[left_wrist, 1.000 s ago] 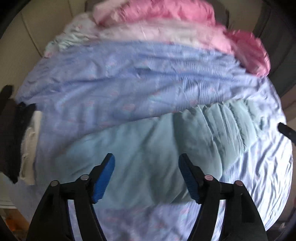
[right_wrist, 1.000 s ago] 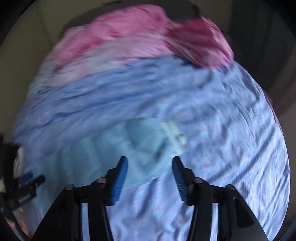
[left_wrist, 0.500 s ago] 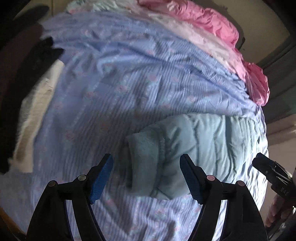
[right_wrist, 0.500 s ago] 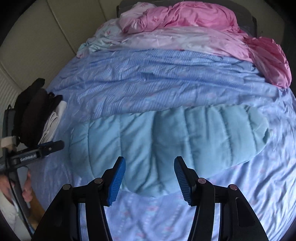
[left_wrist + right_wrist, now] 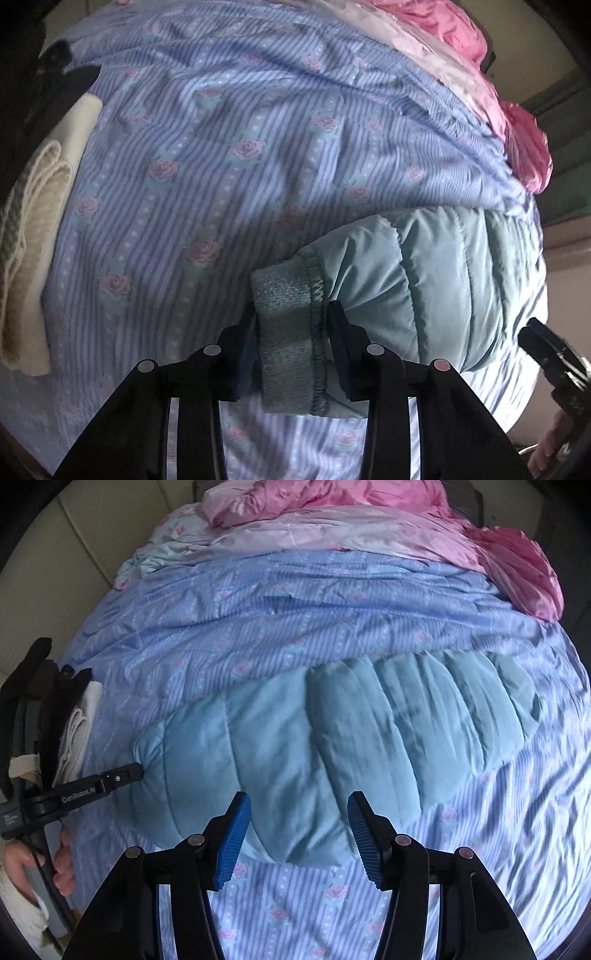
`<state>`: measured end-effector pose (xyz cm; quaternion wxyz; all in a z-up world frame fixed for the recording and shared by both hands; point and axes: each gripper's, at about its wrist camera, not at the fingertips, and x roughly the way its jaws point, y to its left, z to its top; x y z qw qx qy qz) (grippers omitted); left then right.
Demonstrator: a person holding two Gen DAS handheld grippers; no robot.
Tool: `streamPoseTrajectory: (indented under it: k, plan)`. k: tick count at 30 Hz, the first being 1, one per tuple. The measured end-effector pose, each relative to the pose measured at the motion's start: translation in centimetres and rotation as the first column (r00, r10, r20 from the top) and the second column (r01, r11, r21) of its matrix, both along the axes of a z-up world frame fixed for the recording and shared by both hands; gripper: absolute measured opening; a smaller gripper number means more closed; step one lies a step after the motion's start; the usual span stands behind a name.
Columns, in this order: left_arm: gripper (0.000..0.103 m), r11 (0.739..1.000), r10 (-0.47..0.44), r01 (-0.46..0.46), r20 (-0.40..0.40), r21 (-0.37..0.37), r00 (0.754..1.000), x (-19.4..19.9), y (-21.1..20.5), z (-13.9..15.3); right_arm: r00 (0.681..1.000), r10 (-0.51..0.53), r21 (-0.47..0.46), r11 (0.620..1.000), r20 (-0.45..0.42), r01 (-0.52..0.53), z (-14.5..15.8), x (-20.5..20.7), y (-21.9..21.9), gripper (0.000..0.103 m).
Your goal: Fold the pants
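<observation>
At the far left of the bed, a stack of folded garments [image 5: 33, 236] in cream and dark cloth lies on the striped floral bedspread [image 5: 207, 155], apart from the work area. The quilted teal pants [image 5: 332, 746] lie flat across the bedspread, lengthwise from left to right, with the pink bedding [image 5: 369, 513] piled well beyond them. Half a second ago the left gripper [image 5: 291, 332] stood open just short of the ribbed cuff [image 5: 286, 321]; it has since advanced, and its jaws now stand closed on that cuff, one on each side of the knit band. In the right wrist view the tip of this gripper meets the left end of the pants. The right gripper [image 5: 299, 834] remains spread wide above the near edge of the pants at mid-length and holds nothing. Whether the left grip takes in one leg end or both layers cannot be determined, as the jaws hide the underside. Judgement: the task has passed from approach to grasp, and no fold is yet made. The next move is likely to carry the cuff end over toward the right end.
</observation>
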<state>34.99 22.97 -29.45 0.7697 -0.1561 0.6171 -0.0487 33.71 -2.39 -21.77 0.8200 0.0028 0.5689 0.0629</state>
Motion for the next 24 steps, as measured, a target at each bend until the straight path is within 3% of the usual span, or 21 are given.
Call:
streamPoseTrajectory:
  k: [3, 5, 7, 12, 14, 15, 17, 22, 24]
  plan:
    - [0.045, 0.993, -0.06, 0.056, 0.036, 0.108, 0.998, -0.5, -0.9, 2.2, 0.999, -0.043, 0.009, 0.999, 0.012, 0.043, 0.6, -0.9, -1.5, 0.056]
    - [0.049, 0.98, -0.087, 0.066, 0.109, 0.188, 0.99, -1.6, -1.4, 4.9, 0.997, -0.077, 0.034, 0.997, 0.018, 0.076, 1.0, -1.5, -2.8, 0.056]
    - [0.054, 0.971, -0.143, 0.098, 0.199, 0.22, 0.97, -3.2, -2.7, 7.9, 0.993, -0.114, 0.054, 0.992, 0.024, 0.113, 1.4, -2.3, -4.7, 0.056]
    - [0.054, 0.959, -0.25, 0.204, 0.255, 0.197, 0.934, -5.7, -7.4, 10.7, 0.976, -0.212, 0.084, 0.975, 0.045, 0.207, 2.3, -3.9, -10.8, 0.056]
    - [0.054, 0.959, -0.264, 0.226, 0.253, 0.168, 0.931, -5.5, -9.5, 10.6, 0.965, -0.258, 0.11, 0.962, 0.054, 0.251, 2.3, -4.1, -13.6, 0.066]
    - [0.053, 0.959, -0.27, 0.235, 0.25, 0.16, 0.93, -5.5, -10.7, 10.4, 0.959, -0.278, 0.121, 0.955, 0.057, 0.27, 2.2, -4.0, -14.8, 0.076]
    - [0.053, 0.959, -0.272, 0.241, 0.246, 0.15, 0.93, -5.0, -13.1, 9.9, 0.946, -0.316, 0.154, 0.94, 0.07, 0.303, 2.0, -3.5, -17.2, 0.079]
    - [0.04, 0.96, -0.272, 0.243, 0.248, 0.14, 0.93, -3.2, -18.5, 9.3, 0.929, -0.367, 0.272, 0.9, 0.052, 0.341, 0.0, -0.6, -22.2, 0.079]
    - [0.03, 0.961, -0.269, 0.238, 0.264, 0.144, 0.926, -2.5, -20.4, 9.3, 0.922, -0.385, 0.33, 0.876, 0.041, 0.351, -1.0, 0.6, -24.0, 0.079]
